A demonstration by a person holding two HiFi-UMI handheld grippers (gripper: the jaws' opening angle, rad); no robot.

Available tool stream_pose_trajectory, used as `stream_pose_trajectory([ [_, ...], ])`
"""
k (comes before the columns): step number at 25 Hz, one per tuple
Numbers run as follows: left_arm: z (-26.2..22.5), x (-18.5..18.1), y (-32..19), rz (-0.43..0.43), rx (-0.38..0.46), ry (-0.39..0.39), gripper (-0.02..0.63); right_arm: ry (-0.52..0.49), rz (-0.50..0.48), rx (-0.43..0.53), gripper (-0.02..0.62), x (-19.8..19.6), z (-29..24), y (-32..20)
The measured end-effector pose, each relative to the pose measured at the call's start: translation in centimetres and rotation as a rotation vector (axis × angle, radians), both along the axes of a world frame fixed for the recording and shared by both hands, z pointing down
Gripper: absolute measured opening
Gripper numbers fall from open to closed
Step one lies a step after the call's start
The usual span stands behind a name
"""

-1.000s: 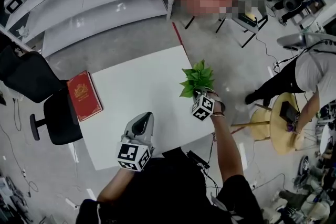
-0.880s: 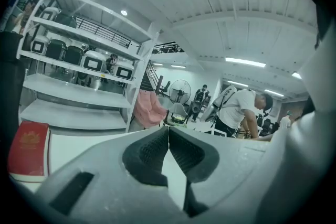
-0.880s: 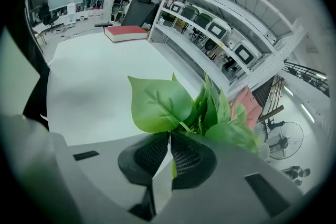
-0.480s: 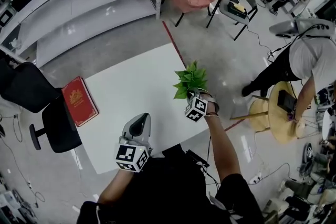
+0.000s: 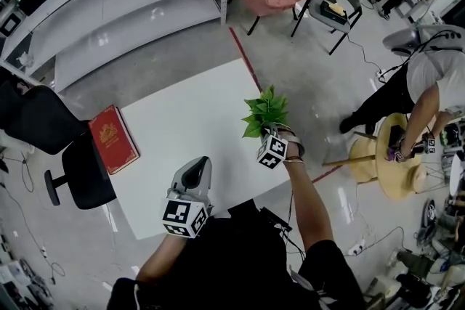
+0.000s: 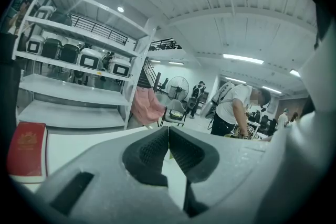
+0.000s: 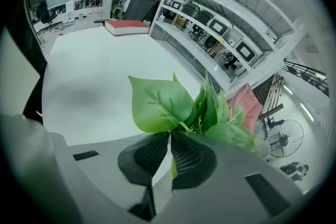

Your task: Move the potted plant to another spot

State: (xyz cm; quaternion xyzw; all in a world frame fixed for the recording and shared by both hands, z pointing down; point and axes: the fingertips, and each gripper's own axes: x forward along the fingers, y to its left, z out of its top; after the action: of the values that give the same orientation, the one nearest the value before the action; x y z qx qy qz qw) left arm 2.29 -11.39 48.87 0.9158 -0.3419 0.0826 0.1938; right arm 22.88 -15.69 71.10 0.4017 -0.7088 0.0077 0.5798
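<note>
Fingers (image 7: 149, 157) of the right gripper (image 7: 169, 150): clenched on the stems of the potted plant (image 7: 163, 105), a green sliver pinched between them. Fingers of the left gripper (image 6: 168, 136): pressed together on nothing, idle at lower centre of the head view, over the near edge of the worktop (image 5: 189, 120). Potted plant: right of centre in the head view, at the worktop's right edge, hardly shifted from a second ago, so the grasp looks secured but the move to a new spot barely begun; red book (image 5: 114, 139) lies at the left edge.
</note>
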Motion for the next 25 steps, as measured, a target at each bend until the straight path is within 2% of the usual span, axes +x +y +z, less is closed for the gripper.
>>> stream_pose_trajectory([
  [25, 0.4, -0.3, 0.0, -0.006, -0.016, 0.002, 0.017, 0.007, 0.006, -0.012, 0.017, -0.5, 1.9, 1.2],
])
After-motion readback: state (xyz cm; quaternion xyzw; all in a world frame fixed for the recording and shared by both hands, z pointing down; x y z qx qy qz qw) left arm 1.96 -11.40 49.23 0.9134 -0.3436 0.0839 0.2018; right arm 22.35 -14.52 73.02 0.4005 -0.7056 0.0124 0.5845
